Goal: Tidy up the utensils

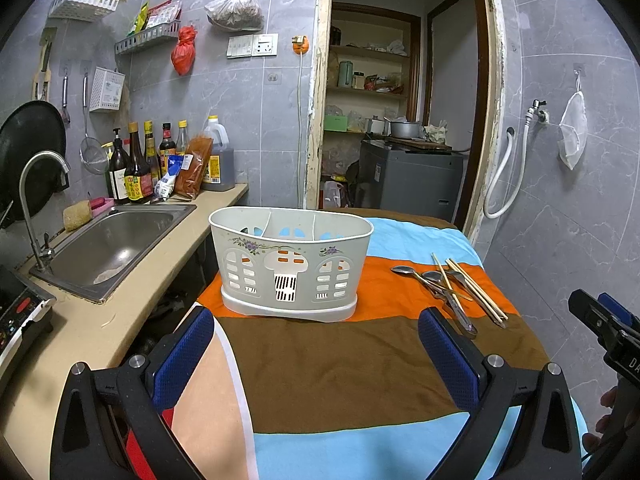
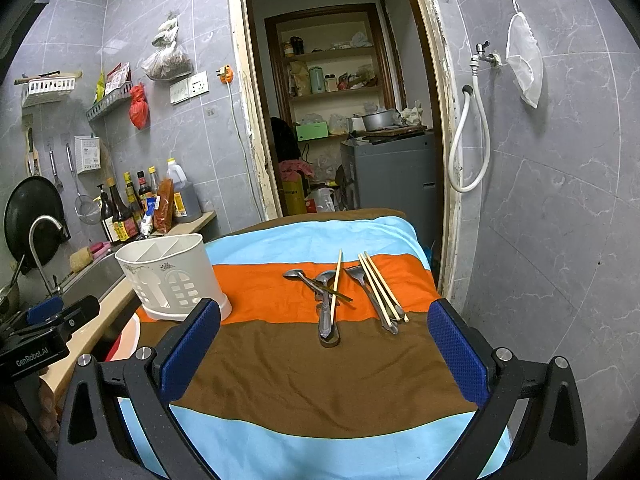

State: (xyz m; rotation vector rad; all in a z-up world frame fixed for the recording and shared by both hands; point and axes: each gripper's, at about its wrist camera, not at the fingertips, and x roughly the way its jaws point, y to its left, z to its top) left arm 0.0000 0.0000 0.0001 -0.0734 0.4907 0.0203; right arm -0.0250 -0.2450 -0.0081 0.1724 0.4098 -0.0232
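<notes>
A: How do the jaws of the left gripper [image 1: 316, 344] stand?

B: Spread wide, with nothing between them but the striped cloth [image 1: 320, 360]. The white holder [image 1: 290, 264] stands upright just ahead of the gap, a little toward the left finger, not touching either pad.

A: And the right gripper [image 2: 324, 344]?

B: Also wide apart and empty. Its blue pads [image 2: 456, 348] hover over the brown stripe of the cloth.

A: Where are the utensils?

B: Ahead of the right jaws, lying on the orange and brown stripes. The spoons [image 2: 326, 296] lie in a small heap straight in front of the gap, with one chopstick [image 2: 336, 280] across them. Nearer the right finger lies a fork [image 2: 370, 292] with three more chopsticks [image 2: 384, 288] on top of it. None of them touches the pads.

A: And the holder from that side?

B: It sits beyond the left finger of the right gripper, well apart from the utensils; its compartments look empty.
</notes>
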